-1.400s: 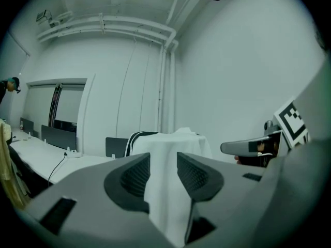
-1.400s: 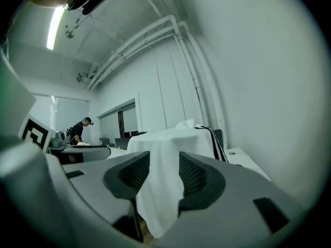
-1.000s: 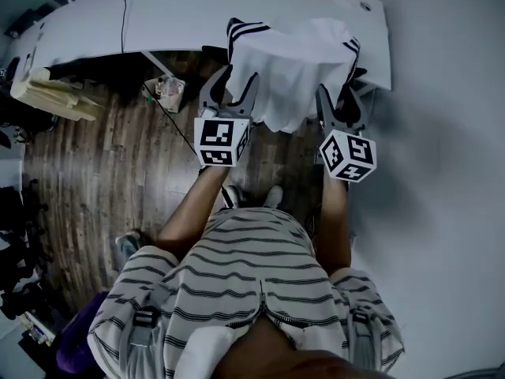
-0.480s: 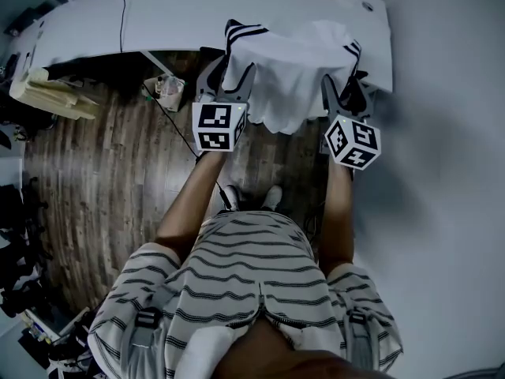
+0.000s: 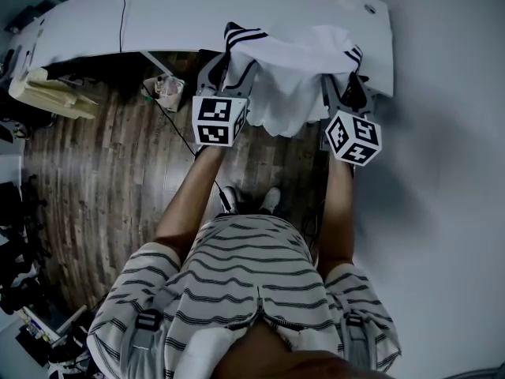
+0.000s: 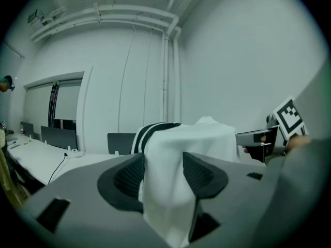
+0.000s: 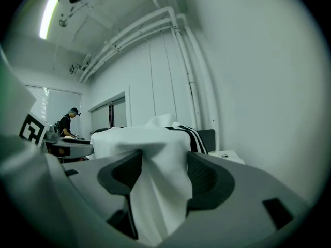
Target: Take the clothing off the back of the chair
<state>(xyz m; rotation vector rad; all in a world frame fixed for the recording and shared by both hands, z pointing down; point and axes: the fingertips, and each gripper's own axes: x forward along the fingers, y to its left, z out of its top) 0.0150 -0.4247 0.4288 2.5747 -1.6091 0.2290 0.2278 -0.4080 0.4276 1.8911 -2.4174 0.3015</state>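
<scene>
A white garment (image 5: pixel 288 77) with dark-striped cuffs hangs over a chair back, which it almost hides. My left gripper (image 5: pixel 228 68) is at the garment's left shoulder. In the left gripper view the white cloth (image 6: pixel 176 159) runs between the dark pads of the left gripper (image 6: pixel 163 173). My right gripper (image 5: pixel 348 87) is at the garment's right shoulder, and a fold of the cloth (image 7: pixel 155 164) hangs between the jaws of the right gripper (image 7: pixel 163 173). Both pairs of jaws have just been opening and stand wide, not clamped on the cloth.
A long white desk (image 5: pixel 197 14) runs behind the chair, with a cable on it. A white wall (image 5: pixel 442 133) stands close on the right. The wood floor (image 5: pixel 102 164) on the left has a small bag (image 5: pixel 166 91) and clutter. My feet (image 5: pixel 251 200) are just behind the chair.
Both grippers moved forward onto the garment's two shoulders, so cloth now lies between each pair of jaws. The garment has not lifted.
</scene>
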